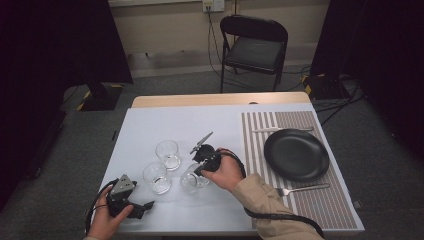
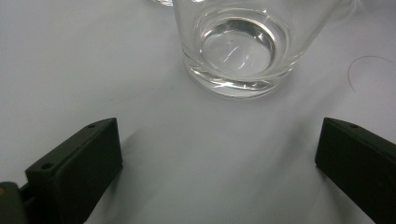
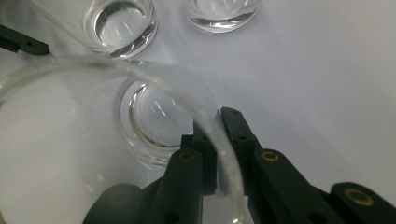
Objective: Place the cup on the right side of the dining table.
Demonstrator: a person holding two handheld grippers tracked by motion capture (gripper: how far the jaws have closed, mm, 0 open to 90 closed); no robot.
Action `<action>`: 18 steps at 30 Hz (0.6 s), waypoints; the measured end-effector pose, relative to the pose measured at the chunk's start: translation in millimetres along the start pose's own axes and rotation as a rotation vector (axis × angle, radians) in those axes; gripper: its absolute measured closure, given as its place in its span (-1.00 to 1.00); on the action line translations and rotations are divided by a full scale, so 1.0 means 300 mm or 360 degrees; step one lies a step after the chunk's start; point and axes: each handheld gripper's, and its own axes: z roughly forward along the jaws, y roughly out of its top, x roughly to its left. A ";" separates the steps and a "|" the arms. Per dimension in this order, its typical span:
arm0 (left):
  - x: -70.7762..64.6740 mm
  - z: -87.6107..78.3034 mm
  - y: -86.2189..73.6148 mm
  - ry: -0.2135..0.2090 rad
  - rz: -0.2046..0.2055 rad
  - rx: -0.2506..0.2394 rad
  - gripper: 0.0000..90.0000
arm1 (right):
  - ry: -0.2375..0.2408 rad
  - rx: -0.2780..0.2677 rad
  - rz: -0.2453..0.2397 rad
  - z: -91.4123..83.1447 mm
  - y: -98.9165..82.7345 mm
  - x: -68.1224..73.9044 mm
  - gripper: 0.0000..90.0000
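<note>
Three clear glasses stand on the white table cover. My right gripper [image 1: 196, 171] is shut on the rim wall of the nearest glass [image 1: 191, 181], one jaw inside and one outside. The right gripper view shows the pinch [image 3: 218, 144] on that glass [image 3: 154, 123], with the other two glasses [image 3: 120, 25] [image 3: 220, 11] beyond. The middle glass [image 1: 157, 177] stands just left of it and the far glass [image 1: 168, 154] behind. Near the front left edge my left gripper [image 1: 144, 207] lies open with nothing between its jaws. In its own view the left gripper [image 2: 219, 158] faces a glass [image 2: 238, 51] a short way ahead.
A black plate [image 1: 296, 154] sits on a striped placemat [image 1: 260, 150] at the right, with a knife [image 1: 280, 129] behind it and a fork [image 1: 302, 189] in front. A black folding chair [image 1: 253, 50] stands beyond the table's far edge.
</note>
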 end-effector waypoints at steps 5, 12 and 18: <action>0.000 0.000 0.000 0.0000 0.0001 0.0000 -1.00 | 0.0010 -0.0082 0.0054 -0.026 -0.020 -0.013 0.89; 0.000 0.000 0.000 0.0000 0.0001 -0.0001 -1.00 | 0.0000 -0.0099 0.0093 -0.073 -0.029 -0.030 0.89; 0.000 0.000 0.000 0.0001 0.0000 -0.0001 -1.00 | -0.0014 -0.0120 0.0125 -0.102 -0.044 -0.050 0.89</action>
